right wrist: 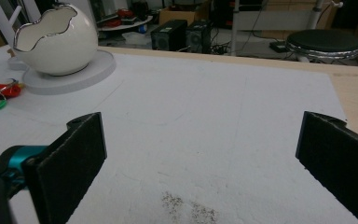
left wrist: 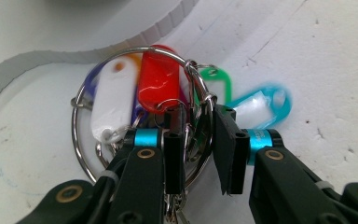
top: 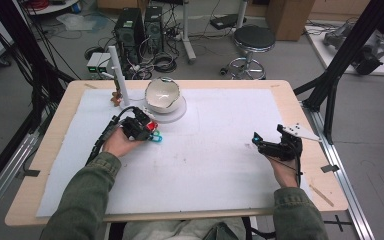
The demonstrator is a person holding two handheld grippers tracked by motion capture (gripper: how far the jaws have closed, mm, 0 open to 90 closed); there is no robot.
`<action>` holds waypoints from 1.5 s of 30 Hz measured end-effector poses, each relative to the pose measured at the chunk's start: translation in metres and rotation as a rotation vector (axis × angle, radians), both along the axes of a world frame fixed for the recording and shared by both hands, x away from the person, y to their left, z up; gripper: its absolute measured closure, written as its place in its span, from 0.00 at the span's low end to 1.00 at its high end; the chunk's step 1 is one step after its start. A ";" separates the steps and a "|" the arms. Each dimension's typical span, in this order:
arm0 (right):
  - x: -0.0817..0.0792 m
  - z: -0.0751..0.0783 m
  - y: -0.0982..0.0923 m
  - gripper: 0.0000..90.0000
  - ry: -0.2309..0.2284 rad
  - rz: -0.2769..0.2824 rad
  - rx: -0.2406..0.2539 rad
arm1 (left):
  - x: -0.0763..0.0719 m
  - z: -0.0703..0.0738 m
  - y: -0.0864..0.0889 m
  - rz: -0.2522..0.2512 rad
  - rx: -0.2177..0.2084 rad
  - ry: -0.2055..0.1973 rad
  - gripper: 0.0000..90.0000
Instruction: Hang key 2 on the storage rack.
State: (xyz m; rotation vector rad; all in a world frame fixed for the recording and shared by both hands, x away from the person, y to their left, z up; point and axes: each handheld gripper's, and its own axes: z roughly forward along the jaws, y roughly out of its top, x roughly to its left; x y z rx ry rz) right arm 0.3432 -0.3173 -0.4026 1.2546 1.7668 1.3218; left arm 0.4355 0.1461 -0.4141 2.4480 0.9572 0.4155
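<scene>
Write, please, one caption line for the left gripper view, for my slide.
The left gripper jaws close on a metal key ring carrying coloured plastic tags on the white mat.

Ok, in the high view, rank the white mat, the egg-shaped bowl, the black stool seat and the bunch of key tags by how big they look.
1. White mat, by far the largest.
2 and 3. Egg-shaped bowl and black stool seat: they look alike, and the stool is farther off, so no ranking.
4. Bunch of key tags, smallest, partly hidden by the left tool.
</scene>
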 end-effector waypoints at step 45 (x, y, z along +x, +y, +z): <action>-0.001 0.000 0.001 0.01 -0.006 0.003 -0.001 | -0.012 0.049 0.049 0.107 -0.186 -0.022 0.84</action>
